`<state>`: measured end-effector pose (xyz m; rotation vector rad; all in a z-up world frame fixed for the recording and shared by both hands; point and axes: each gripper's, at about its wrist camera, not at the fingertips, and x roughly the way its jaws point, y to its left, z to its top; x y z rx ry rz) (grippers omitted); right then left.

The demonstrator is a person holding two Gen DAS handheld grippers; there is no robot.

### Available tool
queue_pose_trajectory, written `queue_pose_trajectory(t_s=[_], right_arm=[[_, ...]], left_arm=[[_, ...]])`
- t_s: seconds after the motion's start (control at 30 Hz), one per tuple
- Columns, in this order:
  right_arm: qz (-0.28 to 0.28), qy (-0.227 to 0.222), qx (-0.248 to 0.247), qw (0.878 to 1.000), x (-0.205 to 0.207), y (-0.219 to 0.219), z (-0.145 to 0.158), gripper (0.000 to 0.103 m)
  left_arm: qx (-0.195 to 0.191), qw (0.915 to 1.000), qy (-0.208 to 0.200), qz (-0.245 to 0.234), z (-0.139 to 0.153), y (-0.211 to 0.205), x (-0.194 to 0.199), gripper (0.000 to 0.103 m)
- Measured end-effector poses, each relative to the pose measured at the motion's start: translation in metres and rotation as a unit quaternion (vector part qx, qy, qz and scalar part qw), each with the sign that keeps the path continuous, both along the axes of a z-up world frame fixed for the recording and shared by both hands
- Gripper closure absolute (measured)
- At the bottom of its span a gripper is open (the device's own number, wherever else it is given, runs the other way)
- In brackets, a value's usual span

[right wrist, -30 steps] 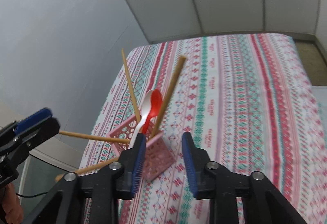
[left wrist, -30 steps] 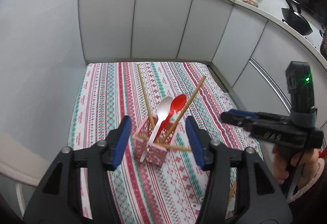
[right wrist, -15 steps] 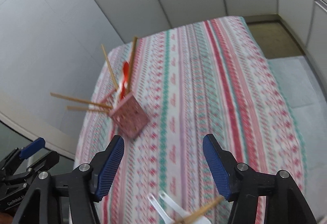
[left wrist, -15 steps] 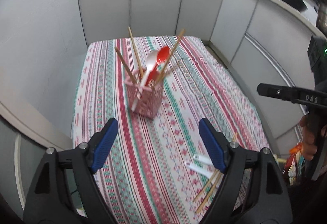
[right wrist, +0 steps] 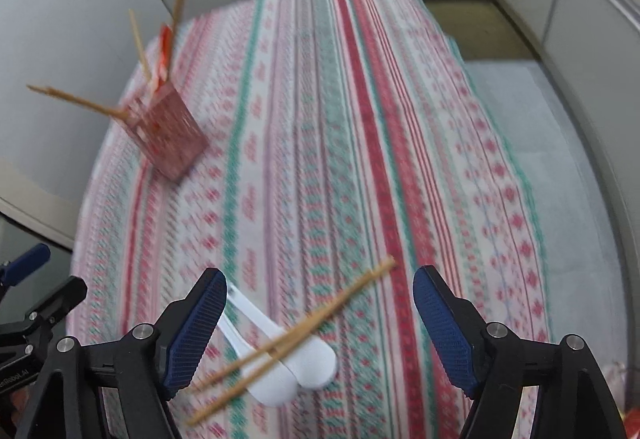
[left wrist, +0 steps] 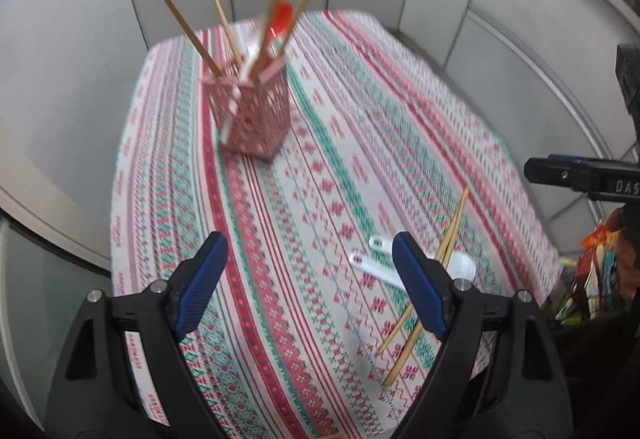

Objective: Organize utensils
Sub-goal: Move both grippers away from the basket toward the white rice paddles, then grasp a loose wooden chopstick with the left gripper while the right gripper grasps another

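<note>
Utensils: loose chopsticks [right wrist: 292, 335] lie crossed over two white spoons [right wrist: 288, 363] near the striped counter's [left wrist: 320, 167] front edge, well apart from the pink basket [left wrist: 252, 111] holding upright chopsticks and spoons. My left tool [left wrist: 308, 283] and right tool [right wrist: 320, 327] have just been opening; both are released, gripping nothing.

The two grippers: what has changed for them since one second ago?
Both drew back from the pink lattice utensil holder. The left gripper and right gripper have just been opening, nothing between them. Two white plastic spoons and two wooden chopsticks came into view. The holder stayed put.
</note>
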<state>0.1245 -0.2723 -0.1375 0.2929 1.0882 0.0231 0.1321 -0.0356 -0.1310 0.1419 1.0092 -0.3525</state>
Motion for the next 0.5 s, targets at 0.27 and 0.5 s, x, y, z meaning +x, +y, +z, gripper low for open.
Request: queue_pose_trajectory(t_s=[0.27,0.5], right_arm=[[-0.007,0.047,0.020,0.999,-0.001,-0.012,-0.031,0.022],[-0.040,0.083,0.071,0.993,0.006,-0.030,-0.061,0.024]], left_arm=[[0.014,0.9961,0.073,-0.048,-0.041,-0.033,0.003,0.019],[0.016,0.9925,0.101,-0.066,-0.055,-0.057,0.011,0.026]])
